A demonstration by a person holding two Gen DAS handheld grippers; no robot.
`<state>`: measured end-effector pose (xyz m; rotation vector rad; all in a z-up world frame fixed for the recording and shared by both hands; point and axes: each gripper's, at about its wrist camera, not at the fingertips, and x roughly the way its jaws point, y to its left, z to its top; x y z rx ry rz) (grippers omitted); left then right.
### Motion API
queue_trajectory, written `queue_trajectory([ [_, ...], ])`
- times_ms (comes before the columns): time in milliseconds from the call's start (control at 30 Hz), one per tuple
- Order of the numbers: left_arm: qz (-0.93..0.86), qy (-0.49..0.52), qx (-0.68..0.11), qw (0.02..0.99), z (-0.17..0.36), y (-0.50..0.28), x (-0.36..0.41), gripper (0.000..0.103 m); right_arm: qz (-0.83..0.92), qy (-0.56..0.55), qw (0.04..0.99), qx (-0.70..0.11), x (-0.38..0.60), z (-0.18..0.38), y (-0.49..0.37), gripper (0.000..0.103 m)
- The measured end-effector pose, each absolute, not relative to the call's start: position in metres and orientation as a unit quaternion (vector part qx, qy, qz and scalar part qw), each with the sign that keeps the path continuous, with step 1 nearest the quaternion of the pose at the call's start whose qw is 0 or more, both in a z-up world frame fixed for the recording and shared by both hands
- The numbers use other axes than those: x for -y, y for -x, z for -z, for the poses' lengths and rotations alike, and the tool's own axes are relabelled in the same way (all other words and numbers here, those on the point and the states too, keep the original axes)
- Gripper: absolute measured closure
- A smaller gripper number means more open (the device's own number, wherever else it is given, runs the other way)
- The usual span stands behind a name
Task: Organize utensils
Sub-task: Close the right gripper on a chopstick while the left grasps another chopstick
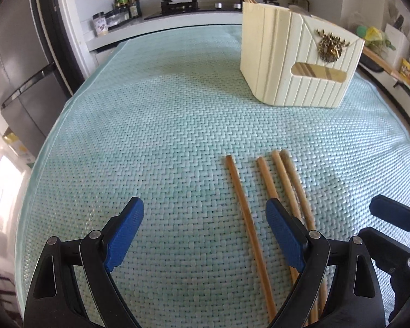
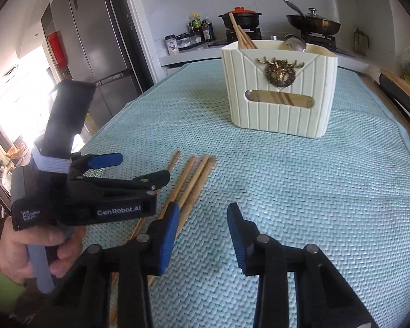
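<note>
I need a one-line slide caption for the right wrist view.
Open right gripper beside four loose chopsticks on the teal mat, cream utensil holder behind.

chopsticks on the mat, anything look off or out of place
Four chopsticks lie loose on the green mat, roughly parallel, one set slightly apart to the left, while others already stand in the cream holder. Nothing looks spilled or broken. Both grippers, left and right, have their jaws open and empty.
</note>
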<state>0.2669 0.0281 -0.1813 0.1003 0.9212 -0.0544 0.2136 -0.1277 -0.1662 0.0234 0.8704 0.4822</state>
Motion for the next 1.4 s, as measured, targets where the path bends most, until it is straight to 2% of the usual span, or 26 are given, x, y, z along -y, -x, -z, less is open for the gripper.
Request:
queue_trajectory([
  [400, 0.039, -0.019, -0.461, 0.886, 0.189, -0.257, -0.057, 0.012, -0.25, 0.043, 0.861, -0.441, 0.099, 0.189, -0.239, 0.066],
  [500, 0.038, -0.016, -0.462, 0.886, 0.187, -0.254, -0.06, 0.012, -0.246, 0.076, 0.865, -0.432, 0.095, 0.192, -0.234, 0.071],
  [733, 0.043, -0.006, -0.463, 0.886, 0.186, -0.249, -0.059, 0.012, -0.244, 0.12, 0.861, -0.43, 0.089, 0.195, -0.219, 0.071],
  [767, 0.042, -0.005, -0.463, 0.885, 0.186, -0.248, -0.058, 0.012, -0.238, 0.135, 0.862, -0.427, 0.084, 0.195, -0.218, 0.073],
  [833, 0.042, -0.005, -0.463, 0.885, 0.186, -0.245, -0.056, 0.012, -0.224, 0.147, 0.865, -0.424, 0.085, 0.195, -0.213, 0.089],
  [967, 0.045, -0.012, -0.466, 0.883, 0.186, -0.236, -0.052, 0.012, -0.193, 0.124, 0.875, -0.426, 0.112, 0.192, -0.208, 0.094],
  [1400, 0.038, -0.05, -0.483, 0.873, 0.184, -0.216, -0.061, 0.012, -0.154, 0.037, 0.868, -0.47, 0.202, 0.191, -0.193, 0.093],
])
